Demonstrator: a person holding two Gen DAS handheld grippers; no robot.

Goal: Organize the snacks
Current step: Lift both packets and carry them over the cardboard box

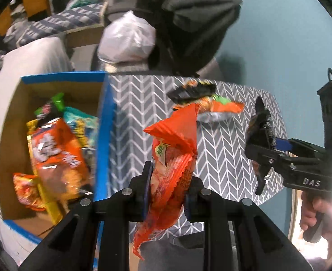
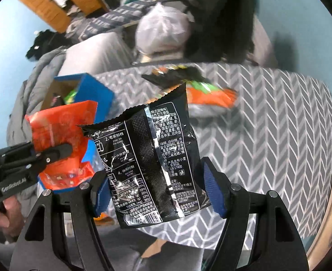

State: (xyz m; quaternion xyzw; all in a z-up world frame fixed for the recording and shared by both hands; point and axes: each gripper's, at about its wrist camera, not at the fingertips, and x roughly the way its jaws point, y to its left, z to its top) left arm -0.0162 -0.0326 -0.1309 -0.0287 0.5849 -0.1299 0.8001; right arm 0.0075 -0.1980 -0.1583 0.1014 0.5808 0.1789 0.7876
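Both grippers angle steeply down over the table (image 2: 267,117). The left gripper (image 1: 168,194) clamps an orange packet (image 1: 172,158) beside the blue box (image 1: 104,122); the right gripper (image 2: 159,192) squeezes a black packet (image 2: 152,158).

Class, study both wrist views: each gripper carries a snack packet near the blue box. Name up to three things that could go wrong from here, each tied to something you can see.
1. The left gripper pinches the orange packet by a thin edge; it might slip out before the blue box.
2. The right gripper holds the black packet across its width; the crinkly film could slide.
3. Both grippers are close together, so they could collide over the box.
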